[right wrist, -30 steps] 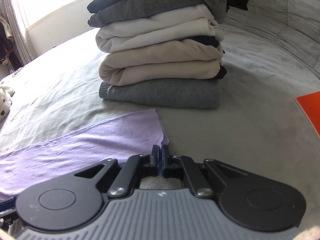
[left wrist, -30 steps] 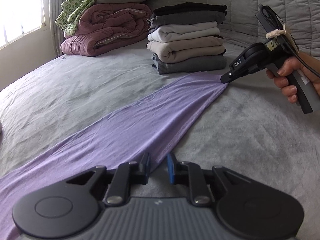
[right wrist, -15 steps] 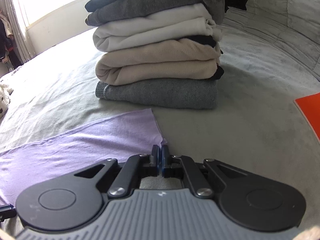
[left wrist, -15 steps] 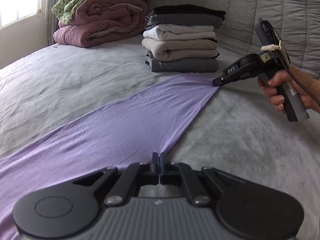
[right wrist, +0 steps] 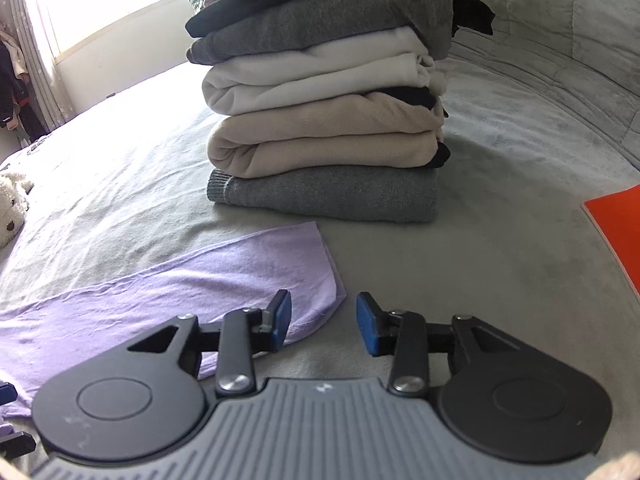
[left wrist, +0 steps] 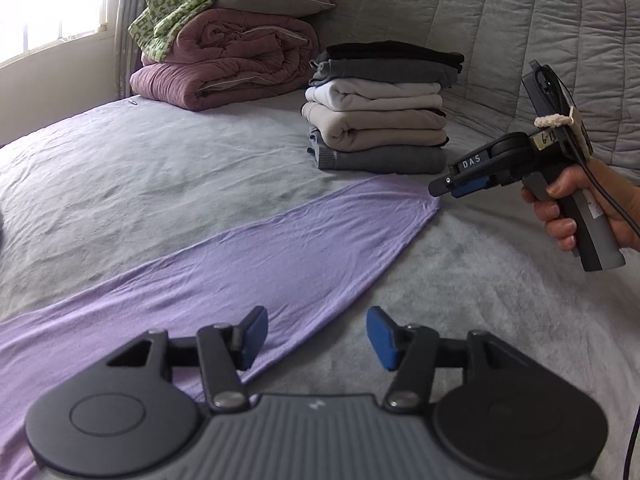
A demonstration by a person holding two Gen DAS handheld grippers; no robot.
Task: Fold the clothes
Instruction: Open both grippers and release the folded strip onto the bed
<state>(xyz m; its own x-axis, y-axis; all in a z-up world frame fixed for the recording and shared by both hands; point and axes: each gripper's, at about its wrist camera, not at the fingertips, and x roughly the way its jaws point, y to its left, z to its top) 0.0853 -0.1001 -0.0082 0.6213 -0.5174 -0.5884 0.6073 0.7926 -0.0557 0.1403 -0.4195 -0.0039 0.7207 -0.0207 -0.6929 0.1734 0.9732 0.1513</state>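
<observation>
A lilac garment lies flat on the grey bed in a long folded strip; it also shows in the right wrist view. My left gripper is open and empty, just above the strip's near right edge. My right gripper is open and empty, lifted a little above the strip's far corner. In the left wrist view the right gripper hovers just off that corner, held in a hand.
A stack of folded clothes stands just beyond the strip's far end, close ahead in the right wrist view. Maroon quilts and pillows lie at the back left. An orange object lies at the right. A quilted headboard stands behind.
Both grippers were shut on the lilac garment's edge; both have opened and let it go. The garment now lies flat and both grippers have lifted slightly.
</observation>
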